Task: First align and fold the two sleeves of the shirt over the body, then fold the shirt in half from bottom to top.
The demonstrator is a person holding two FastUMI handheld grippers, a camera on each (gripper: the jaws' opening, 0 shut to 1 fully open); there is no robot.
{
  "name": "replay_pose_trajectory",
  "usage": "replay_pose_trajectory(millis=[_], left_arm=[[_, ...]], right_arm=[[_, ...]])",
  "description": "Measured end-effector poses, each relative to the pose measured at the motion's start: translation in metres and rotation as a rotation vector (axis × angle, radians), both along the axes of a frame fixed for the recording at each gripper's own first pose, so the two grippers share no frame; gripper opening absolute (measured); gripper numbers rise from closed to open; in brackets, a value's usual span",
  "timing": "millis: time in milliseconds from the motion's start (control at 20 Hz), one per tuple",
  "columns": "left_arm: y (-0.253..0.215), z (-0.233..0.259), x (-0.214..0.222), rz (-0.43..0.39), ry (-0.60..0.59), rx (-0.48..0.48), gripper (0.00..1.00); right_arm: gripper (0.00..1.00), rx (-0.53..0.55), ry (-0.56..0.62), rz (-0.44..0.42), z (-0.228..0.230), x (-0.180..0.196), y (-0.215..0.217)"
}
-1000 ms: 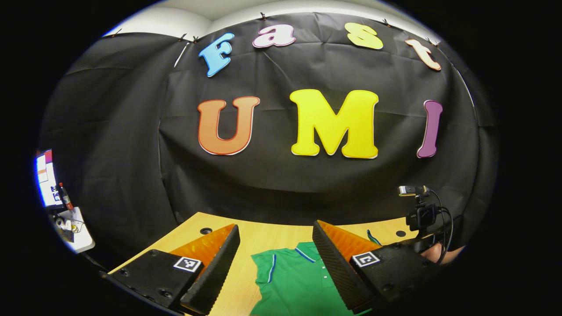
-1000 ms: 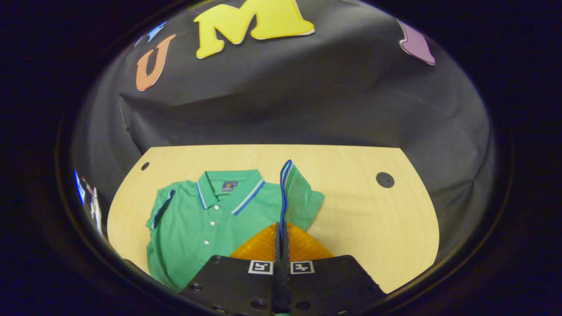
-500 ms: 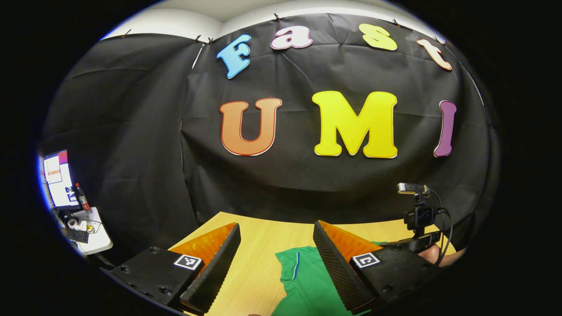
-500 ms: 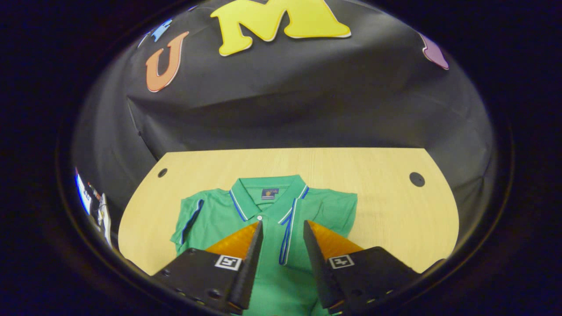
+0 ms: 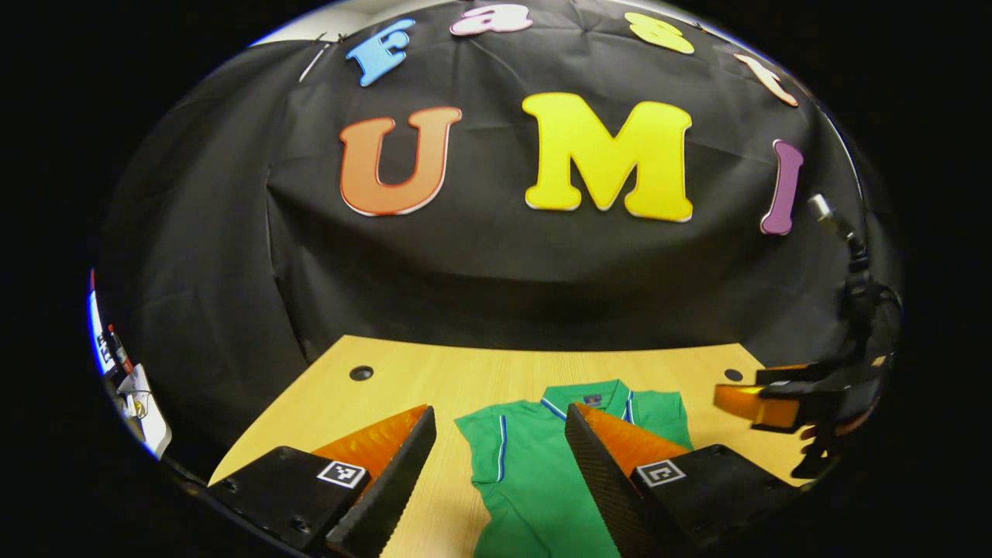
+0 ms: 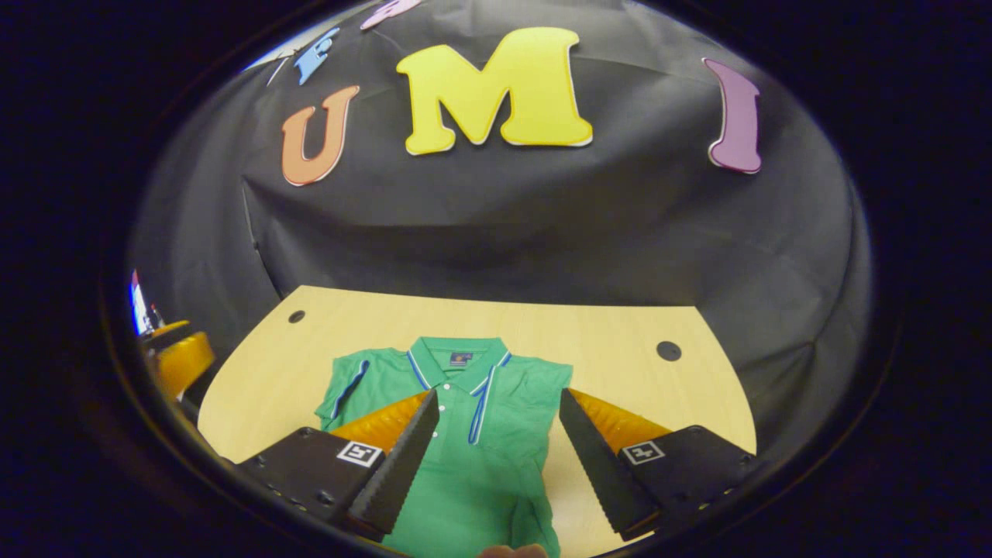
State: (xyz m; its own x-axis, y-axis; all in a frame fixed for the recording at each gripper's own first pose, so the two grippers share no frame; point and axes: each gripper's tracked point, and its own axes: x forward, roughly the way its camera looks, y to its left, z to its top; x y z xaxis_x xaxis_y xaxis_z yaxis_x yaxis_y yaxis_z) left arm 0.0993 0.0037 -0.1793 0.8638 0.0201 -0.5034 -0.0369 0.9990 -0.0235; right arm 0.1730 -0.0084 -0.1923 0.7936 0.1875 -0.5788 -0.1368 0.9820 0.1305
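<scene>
A green polo shirt (image 6: 465, 465) with blue-and-white trim lies face up on the wooden table (image 6: 635, 387), collar (image 6: 457, 360) toward the wall. One sleeve (image 6: 515, 403) is folded over the chest, its trimmed edge running beside the buttons. The other sleeve (image 6: 345, 387) lies spread out at the side. My right gripper (image 6: 498, 395) hovers open above the chest, holding nothing. In the left gripper view the shirt (image 5: 535, 473) lies under my open left gripper (image 5: 500, 411), whose fingers straddle the spread sleeve (image 5: 488, 442). The right gripper (image 5: 756, 395) shows farther right, held by a hand.
The table has a round cable hole near each far corner (image 6: 297, 316) (image 6: 668, 350). The black cloth wall stands just behind the table's far edge. A side table (image 5: 143, 387) with small items sits off to the left. The left gripper (image 6: 174, 356) shows at the left rim.
My right gripper laid the sleeve it held over the chest, let go, opened and drew back. My left gripper stayed open and now looks down over the spread sleeve.
</scene>
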Motion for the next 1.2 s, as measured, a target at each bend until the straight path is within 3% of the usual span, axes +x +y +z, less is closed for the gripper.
replay_pose_trajectory(millis=[50, 600, 700, 750, 800, 1000, 1050, 1150, 1200], left_arm=[[0.002, -0.014, 0.006, -0.015, 0.040, 0.010, 1.00], [0.013, -0.180, 0.045, -0.095, 0.444, 0.028, 1.00], [0.018, -0.199, 0.048, -0.093, 0.479, 0.040, 1.00], [0.018, -0.206, 0.049, -0.092, 0.491, 0.044, 1.00], [0.019, -0.212, 0.051, -0.091, 0.494, 0.044, 1.00], [0.021, -0.222, 0.056, -0.099, 0.498, 0.034, 1.00], [0.022, -0.223, 0.057, -0.100, 0.498, 0.039, 1.00], [0.025, -0.222, 0.055, -0.101, 0.497, 0.029, 0.94], [0.028, -0.223, 0.054, -0.094, 0.498, 0.020, 0.86]], right_arm=[[0.96, -0.008, -0.004, -0.004, 0.004, -0.007, -0.005], [0.96, -0.064, 0.057, -0.063, -0.004, -0.046, -0.044], [0.92, -0.065, 0.069, -0.067, -0.007, -0.049, -0.044], [0.96, -0.068, 0.074, -0.070, -0.010, -0.048, -0.044], [0.92, -0.080, 0.077, -0.067, -0.014, -0.052, -0.045], [0.96, -0.086, 0.118, -0.041, -0.029, -0.058, -0.034], [0.93, -0.087, 0.124, -0.037, -0.030, -0.058, -0.032], [0.96, -0.080, 0.129, -0.031, -0.032, -0.057, -0.028], [0.96, -0.076, 0.128, -0.030, -0.033, -0.057, -0.027]])
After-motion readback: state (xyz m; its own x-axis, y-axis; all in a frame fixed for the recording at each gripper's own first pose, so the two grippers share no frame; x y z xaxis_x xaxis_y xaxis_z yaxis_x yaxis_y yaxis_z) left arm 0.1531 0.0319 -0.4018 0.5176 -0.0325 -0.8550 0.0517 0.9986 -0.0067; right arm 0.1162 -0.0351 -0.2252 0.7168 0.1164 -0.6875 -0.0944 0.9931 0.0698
